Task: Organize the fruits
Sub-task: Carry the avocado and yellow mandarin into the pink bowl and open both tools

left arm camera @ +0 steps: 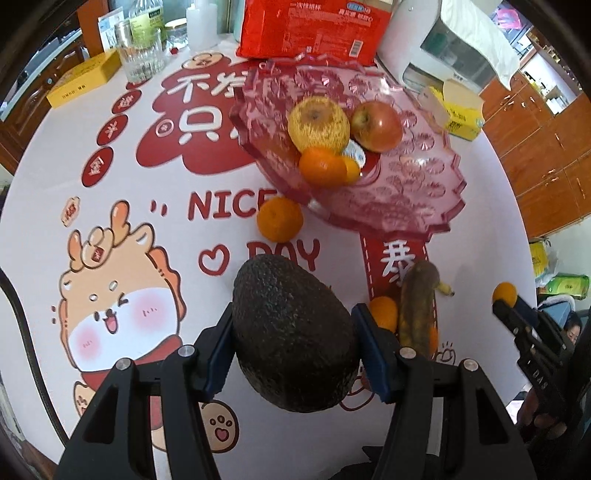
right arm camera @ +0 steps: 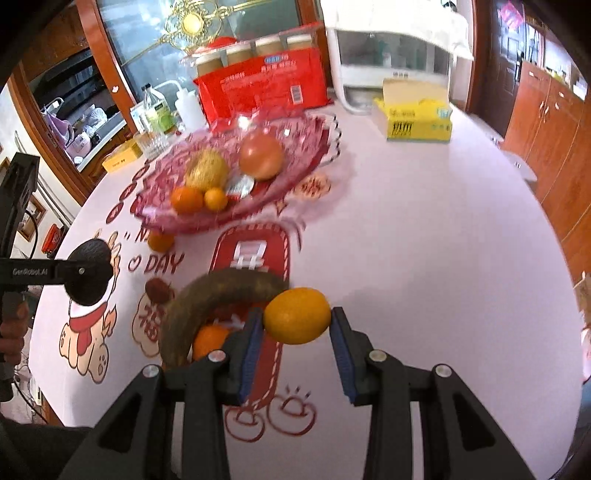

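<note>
My left gripper (left arm camera: 291, 321) is shut on a dark, bumpy avocado (left arm camera: 291, 332), held above the table. My right gripper (right arm camera: 297, 321) is shut on a small orange (right arm camera: 297, 315), also lifted. Ahead stands a pink glass fruit dish (left arm camera: 406, 192) holding a yellow fruit (left arm camera: 318, 123), a red apple (left arm camera: 376, 125) and two oranges (left arm camera: 321, 166). One orange (left arm camera: 279, 218) lies on the table just before the dish. A brown, overripe banana (right arm camera: 218, 299) lies on the table with another orange (right arm camera: 210, 339) against it.
Behind the dish stand a red package (left arm camera: 314, 26), a drinking glass (left arm camera: 142, 55), bottles and a white appliance (left arm camera: 443, 44). Yellow boxes (left arm camera: 85, 77) (right arm camera: 417, 114) sit at the table's far sides. A printed cloth covers the round table (right arm camera: 406, 240).
</note>
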The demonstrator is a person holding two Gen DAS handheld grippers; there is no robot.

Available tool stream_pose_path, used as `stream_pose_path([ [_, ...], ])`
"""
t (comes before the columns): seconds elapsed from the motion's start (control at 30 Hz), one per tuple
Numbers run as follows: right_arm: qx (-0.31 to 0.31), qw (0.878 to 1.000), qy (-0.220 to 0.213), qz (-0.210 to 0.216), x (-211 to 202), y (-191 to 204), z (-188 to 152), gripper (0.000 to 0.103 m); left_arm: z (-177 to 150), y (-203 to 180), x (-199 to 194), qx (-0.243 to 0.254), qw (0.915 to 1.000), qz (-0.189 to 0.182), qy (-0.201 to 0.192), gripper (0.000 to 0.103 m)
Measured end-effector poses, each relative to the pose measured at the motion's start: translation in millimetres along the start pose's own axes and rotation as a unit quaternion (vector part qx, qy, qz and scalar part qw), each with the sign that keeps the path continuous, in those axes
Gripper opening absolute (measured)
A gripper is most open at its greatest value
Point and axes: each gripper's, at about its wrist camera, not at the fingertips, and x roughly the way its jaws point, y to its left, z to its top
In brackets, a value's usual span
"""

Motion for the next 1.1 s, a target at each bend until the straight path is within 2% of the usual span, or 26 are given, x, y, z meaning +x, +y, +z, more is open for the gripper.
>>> stream_pose_path([
  [0.3,-0.033,0.999,-0.027,-0.004,-10,-6,42,0.037,24,-19,-40,0.017,0.999,0.008,-0.041,0.059],
  [0.57,-0.066,0.997,-0.044,0.018,-7,2,74,0.037,47,-42,-56,0.038,0.9966,0.008,-0.072,0.059],
  [0.87,-0.079,0.994,-0.058,0.045,5,10,100,0.037,73,-62,-45,0.055,0.995,0.0,-0.083,0.059],
  [1.1,-0.086,0.993,-0.048,0.065,25,13,105,0.037,87,-70,-16,0.064,0.9954,-0.01,-0.07,0.059],
])
